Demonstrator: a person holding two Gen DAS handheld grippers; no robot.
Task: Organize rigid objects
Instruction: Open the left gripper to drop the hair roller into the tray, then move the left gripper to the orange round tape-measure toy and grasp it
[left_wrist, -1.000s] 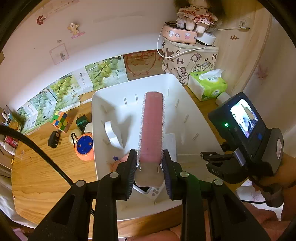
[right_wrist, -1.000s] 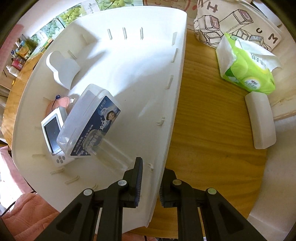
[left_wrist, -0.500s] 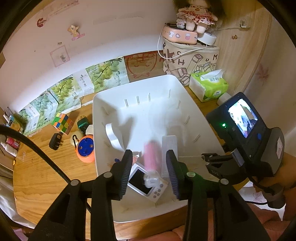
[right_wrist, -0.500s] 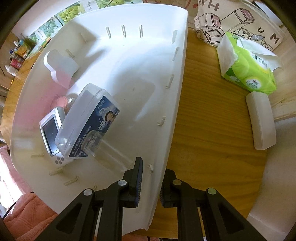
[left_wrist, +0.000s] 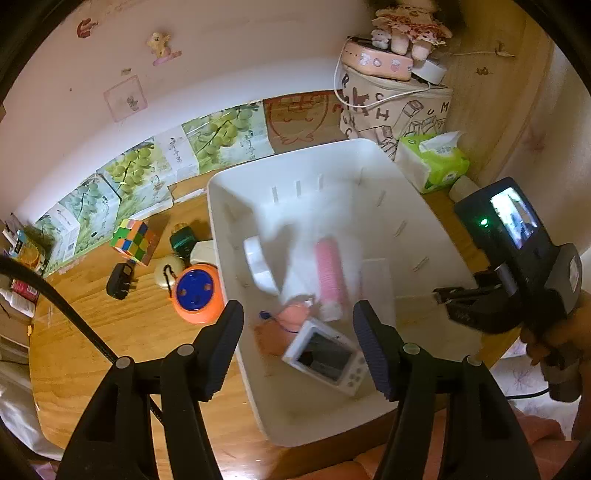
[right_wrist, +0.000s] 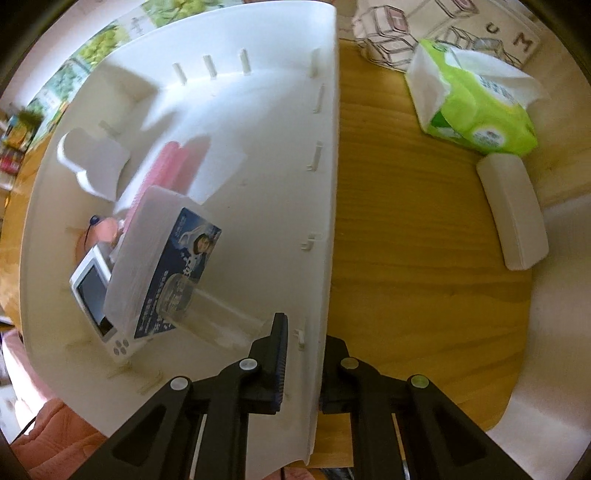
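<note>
A white plastic bin (left_wrist: 369, 177) sits on the wooden table. A pink hair roller (left_wrist: 330, 273) lies inside it, blurred; it also shows in the right wrist view (right_wrist: 173, 166). Beside it lie a white handheld screen device (left_wrist: 325, 354), a clear lidded box (right_wrist: 166, 258) and a white tape roll (left_wrist: 258, 262). My left gripper (left_wrist: 297, 347) is open and empty above the bin's near end. My right gripper (right_wrist: 303, 365) is shut on the bin's right wall (right_wrist: 328, 221).
Left of the bin lie a Rubik's cube (left_wrist: 133, 240), an orange and blue round thing (left_wrist: 197, 293), a black plug (left_wrist: 118, 280) and a small green bottle (left_wrist: 183, 240). A green tissue pack (right_wrist: 476, 110) and a white case (right_wrist: 511, 218) lie right of the bin.
My left gripper opened and let go of the pink roller, which dropped into the bin. The gripper drew back. The right gripper kept its hold on the bin wall.
</note>
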